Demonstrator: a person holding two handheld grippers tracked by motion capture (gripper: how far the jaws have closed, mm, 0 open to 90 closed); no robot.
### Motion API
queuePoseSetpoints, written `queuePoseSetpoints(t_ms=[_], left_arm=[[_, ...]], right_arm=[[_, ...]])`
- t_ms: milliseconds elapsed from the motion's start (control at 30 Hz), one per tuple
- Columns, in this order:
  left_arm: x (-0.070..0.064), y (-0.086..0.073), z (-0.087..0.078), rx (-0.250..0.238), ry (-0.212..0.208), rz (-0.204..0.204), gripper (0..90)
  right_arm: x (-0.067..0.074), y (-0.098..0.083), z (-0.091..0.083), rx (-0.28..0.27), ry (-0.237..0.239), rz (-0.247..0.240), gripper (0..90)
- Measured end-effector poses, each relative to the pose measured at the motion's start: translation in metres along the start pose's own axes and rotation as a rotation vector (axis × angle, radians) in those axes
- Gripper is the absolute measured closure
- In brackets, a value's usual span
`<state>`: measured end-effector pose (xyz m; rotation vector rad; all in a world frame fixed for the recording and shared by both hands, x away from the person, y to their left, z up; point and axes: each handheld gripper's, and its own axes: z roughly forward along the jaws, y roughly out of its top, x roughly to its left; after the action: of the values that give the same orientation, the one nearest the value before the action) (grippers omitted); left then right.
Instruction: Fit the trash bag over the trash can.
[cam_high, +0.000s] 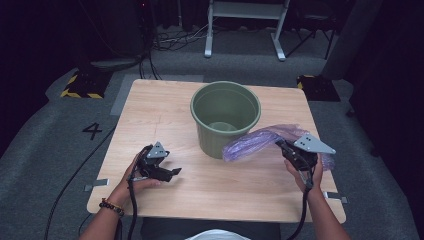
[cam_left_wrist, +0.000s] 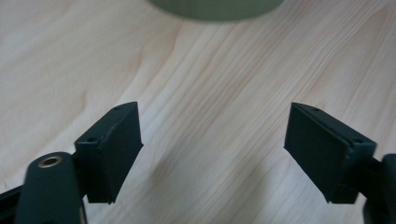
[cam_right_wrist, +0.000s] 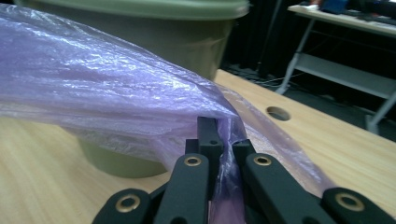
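Near the middle of the tabletop (cam_high: 150, 115), toward its far edge, I log one green bucket (cam_high: 225, 117), upright and empty. Against its right side leans one purple plastic bag (cam_high: 260, 142), crumpled, lifted off the wood toward the right edge. My right gripper (cam_high: 285, 147) is clenched on a fold of that bag; in the right gripper view the film (cam_right_wrist: 93, 98) bunches between the closed jaws. My left gripper (cam_high: 172, 172) rests low by the near left corner, jaws spread wide, nothing between them, only bare wood beneath.
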<state>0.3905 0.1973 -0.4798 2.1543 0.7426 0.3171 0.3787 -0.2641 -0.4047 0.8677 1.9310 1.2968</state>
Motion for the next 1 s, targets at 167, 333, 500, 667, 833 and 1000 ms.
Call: queuePoseSetpoints(t_ms=[167,333,500,667,833,1000], left_arm=[[-0.011,0.025,-0.012,-0.071,0.006,0.065,19.6],[-0.020,0.047,-0.026,-0.159,0.003,0.098,19.6],[-0.028,0.068,-0.045,-0.227,-0.011,0.131,19.6],[-0.037,0.086,-0.056,-0.259,-0.020,0.172,19.4],[-0.044,0.100,-0.059,-0.268,-0.021,0.215,19.0],[-0.047,0.106,-0.057,-0.262,-0.022,0.233,19.0]], right_arm=[[-0.004,0.013,-0.008,-0.032,-0.036,0.004,90.0],[-0.004,0.027,-0.014,-0.059,-0.057,-0.006,90.0],[-0.005,0.042,-0.017,-0.080,-0.073,-0.010,90.0],[-0.006,0.058,-0.020,-0.112,-0.081,-0.013,90.0],[-0.007,0.072,-0.028,-0.146,-0.092,-0.025,90.0],[-0.013,0.076,-0.042,-0.178,-0.108,-0.011,90.0]])
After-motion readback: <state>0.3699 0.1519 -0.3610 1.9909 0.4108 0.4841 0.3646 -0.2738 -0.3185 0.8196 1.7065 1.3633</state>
